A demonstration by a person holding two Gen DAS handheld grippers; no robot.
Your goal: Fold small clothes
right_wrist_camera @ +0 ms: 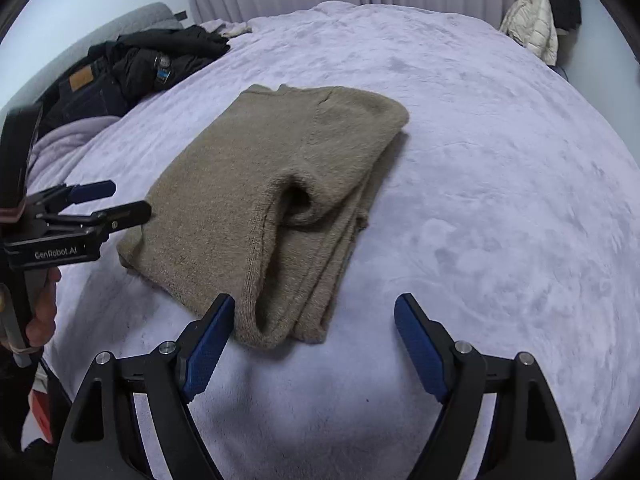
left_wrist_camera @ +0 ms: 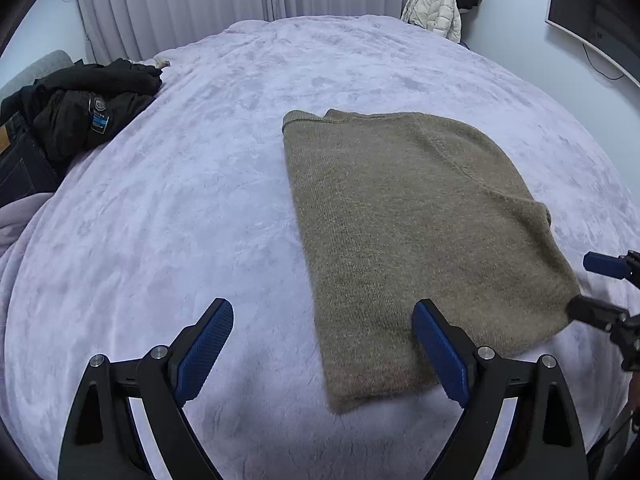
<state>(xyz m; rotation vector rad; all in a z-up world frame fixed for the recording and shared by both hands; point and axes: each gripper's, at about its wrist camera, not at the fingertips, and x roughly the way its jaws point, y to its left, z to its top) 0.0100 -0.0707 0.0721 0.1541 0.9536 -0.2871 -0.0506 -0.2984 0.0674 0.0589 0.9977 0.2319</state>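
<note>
An olive-brown knitted sweater [left_wrist_camera: 404, 216] lies folded in a long rectangle on the lilac bed cover [left_wrist_camera: 180, 200]. In the right wrist view the sweater [right_wrist_camera: 248, 200] shows stacked layers and a sleeve cuff opening at its right edge. My left gripper [left_wrist_camera: 322, 344] is open and empty, just above the sweater's near left corner. My right gripper [right_wrist_camera: 314, 338] is open and empty, at the sweater's near right corner. Each gripper shows in the other's view: the right gripper [left_wrist_camera: 596, 284] at the right edge, the left gripper [right_wrist_camera: 116, 200] at the left edge.
A pile of dark clothes and jeans [left_wrist_camera: 76, 116] lies at the bed's far left. A white puffer jacket [left_wrist_camera: 434, 6] hangs at the back right. Curtains [left_wrist_camera: 180, 4] run behind the bed. A monitor [left_wrist_camera: 588, 20] is mounted on the right wall.
</note>
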